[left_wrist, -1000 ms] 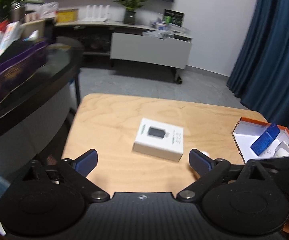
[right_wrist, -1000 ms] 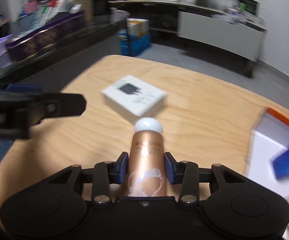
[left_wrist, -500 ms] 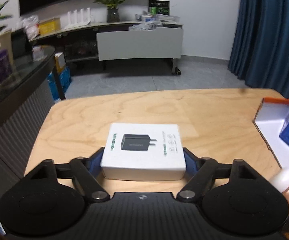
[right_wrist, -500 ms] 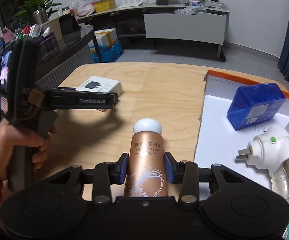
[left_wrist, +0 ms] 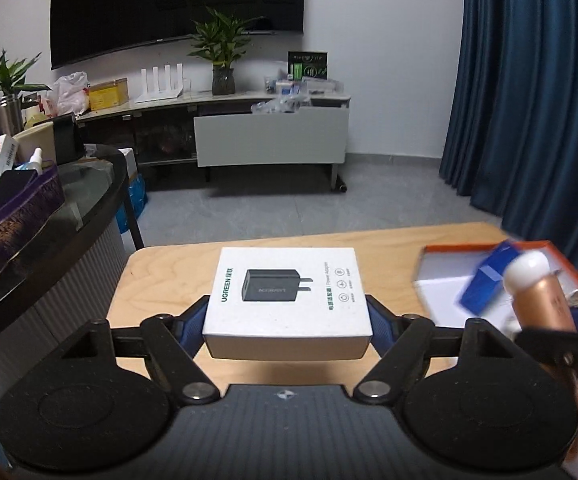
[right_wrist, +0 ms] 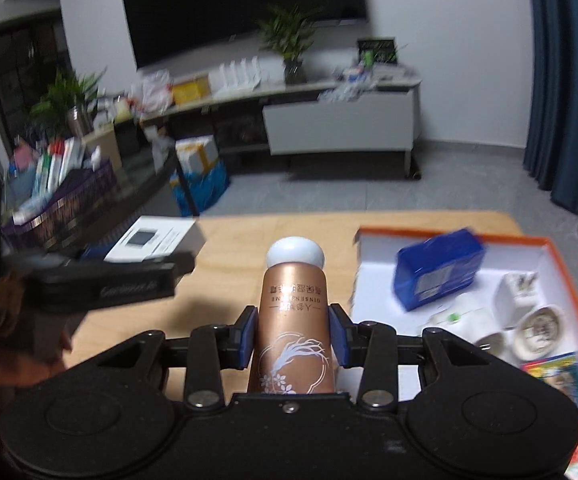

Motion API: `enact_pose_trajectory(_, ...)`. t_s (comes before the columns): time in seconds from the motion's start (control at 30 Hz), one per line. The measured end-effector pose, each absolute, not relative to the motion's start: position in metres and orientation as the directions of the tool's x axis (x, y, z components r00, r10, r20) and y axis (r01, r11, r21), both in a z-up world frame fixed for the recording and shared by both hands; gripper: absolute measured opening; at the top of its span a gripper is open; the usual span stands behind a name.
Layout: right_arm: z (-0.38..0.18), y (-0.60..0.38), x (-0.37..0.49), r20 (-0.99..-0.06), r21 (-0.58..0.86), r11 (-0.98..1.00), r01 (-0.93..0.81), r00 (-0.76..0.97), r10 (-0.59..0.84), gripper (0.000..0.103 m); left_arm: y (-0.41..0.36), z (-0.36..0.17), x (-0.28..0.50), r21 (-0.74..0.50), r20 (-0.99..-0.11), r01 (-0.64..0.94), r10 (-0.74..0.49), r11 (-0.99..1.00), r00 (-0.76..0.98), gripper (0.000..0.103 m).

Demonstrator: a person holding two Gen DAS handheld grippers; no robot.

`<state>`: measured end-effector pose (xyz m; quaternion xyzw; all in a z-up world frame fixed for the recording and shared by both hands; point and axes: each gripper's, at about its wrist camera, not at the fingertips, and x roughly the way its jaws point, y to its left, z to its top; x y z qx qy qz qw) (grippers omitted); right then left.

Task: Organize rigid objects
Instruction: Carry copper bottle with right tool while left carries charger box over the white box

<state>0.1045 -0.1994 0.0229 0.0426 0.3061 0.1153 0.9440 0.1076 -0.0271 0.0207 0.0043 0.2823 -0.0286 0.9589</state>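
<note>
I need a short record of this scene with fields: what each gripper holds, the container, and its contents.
left gripper: shut on white charger box, lifted off wooden table
right gripper: shut on copper bottle with white cap
container: orange-rimmed tray, on the table's right
tray contents: blue box, white plug-in items, small round pieces

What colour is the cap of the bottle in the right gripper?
White, on a copper-coloured bottle; clearest in the right wrist view.

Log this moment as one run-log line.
left gripper: shut on white adapter box | right gripper: shut on copper bottle | orange-rimmed tray: partly filled
</note>
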Motion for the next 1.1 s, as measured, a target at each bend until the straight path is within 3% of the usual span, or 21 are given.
enact_pose_trajectory(0.27,0.068,-0.268,0.058,-0.500,0.159,0.985,-0.066,0.855,0.138,0.047,-0.088,0.045,0.070,-0.099,-0.521,0.121,-0.155,0.988,0.839,0.079)
enact_pose_trajectory(0.53,0.089,-0.332,0.026,-0.475,0.140,0.990,0.035,0.879,0.036,0.047,-0.142,0.058,0.059,-0.108,-0.482,0.208,-0.234,0.972,0.844,0.079)
enact_pose_trajectory(1.1,0.067,-0.343,0.022,-0.511,0.173,0.984,0.045,0.858,0.051,0.047,-0.143,0.037,0.057,-0.076,-0.543,0.199,-0.208,0.977,0.813,0.079)
